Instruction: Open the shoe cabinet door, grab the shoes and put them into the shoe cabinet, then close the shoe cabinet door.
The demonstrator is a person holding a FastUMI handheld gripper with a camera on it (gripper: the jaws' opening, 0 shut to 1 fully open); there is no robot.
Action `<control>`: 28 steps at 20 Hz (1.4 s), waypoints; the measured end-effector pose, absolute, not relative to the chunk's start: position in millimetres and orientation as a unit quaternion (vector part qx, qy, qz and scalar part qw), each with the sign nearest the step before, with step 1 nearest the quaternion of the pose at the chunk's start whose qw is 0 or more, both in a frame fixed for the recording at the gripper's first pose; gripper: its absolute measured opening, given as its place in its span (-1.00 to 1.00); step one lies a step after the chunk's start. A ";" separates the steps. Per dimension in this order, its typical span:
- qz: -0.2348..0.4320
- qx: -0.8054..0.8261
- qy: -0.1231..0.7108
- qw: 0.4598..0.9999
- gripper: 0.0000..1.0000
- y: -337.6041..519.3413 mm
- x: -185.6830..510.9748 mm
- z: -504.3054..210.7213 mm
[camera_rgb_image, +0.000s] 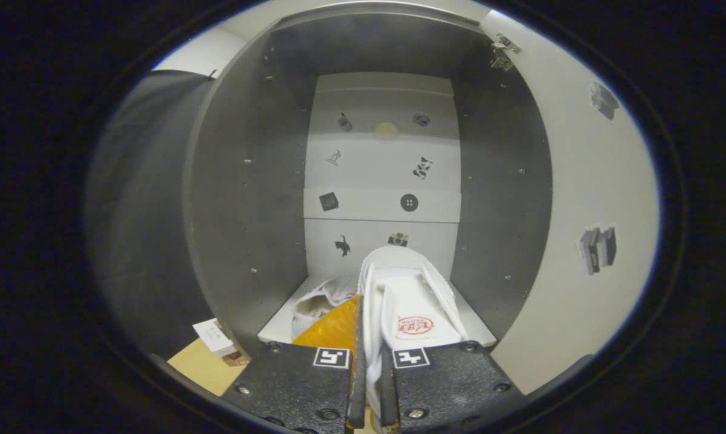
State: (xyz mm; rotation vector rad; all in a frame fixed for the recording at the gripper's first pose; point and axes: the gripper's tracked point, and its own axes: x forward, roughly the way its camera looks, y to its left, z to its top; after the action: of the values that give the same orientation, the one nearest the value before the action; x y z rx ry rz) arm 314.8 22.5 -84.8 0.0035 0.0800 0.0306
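Observation:
My gripper (pixel 372 386) is shut on a white slipper (pixel 408 301), pinching its edge between both fingers. The slipper stands on its side and reaches forward into the open shoe cabinet (pixel 248 199), its toe near the white back panel (pixel 384 175). A second white slipper (pixel 318 301) lies on the cabinet's white floor (pixel 278 322) just left of the held one. An orange patch (pixel 336 328) shows between it and my left finger. The cabinet door (pixel 586 211) stands swung open on the right, with its hinge (pixel 503 51) at the top.
The cabinet's dark side walls close in left and right of the slipper. Small stickers dot the back panel and the door. Outside the cabinet on the left, a small white box (pixel 214 336) lies on a tan surface (pixel 203 364).

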 end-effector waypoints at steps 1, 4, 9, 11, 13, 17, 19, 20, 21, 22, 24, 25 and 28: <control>0.014 0.003 0.041 0.999 -0.74 19.0 330.2 -82.9; 0.002 0.005 0.047 0.999 -0.74 4.9 371.3 -83.0; -0.015 -0.004 0.063 0.998 -0.74 -10.8 424.2 -101.2; -0.011 -0.004 0.074 0.997 -0.74 -9.7 436.3 -110.1; -0.008 -0.001 0.092 0.996 -0.74 -7.4 446.5 -121.7; -0.028 0.014 0.118 0.992 -0.75 -10.2 459.1 -133.2; -0.034 0.018 0.143 0.989 -0.75 -10.6 466.5 -145.2; -0.036 0.022 0.159 0.986 -0.74 -10.2 469.8 -152.7; -0.038 0.029 0.173 0.984 -0.75 -9.8 472.7 -161.2; -0.036 0.033 0.169 0.984 -0.74 -8.5 469.7 -156.5; -0.048 0.032 0.172 0.983 -0.75 -10.2 474.4 -161.8; -0.049 0.031 0.175 0.983 -0.74 -9.7 473.6 -161.1; -0.058 0.031 0.180 0.982 -0.69 -11.0 472.0 -162.0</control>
State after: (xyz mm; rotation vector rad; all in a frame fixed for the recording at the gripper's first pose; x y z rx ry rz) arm 472.0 -11.0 -162.0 0.0618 0.3615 -0.1170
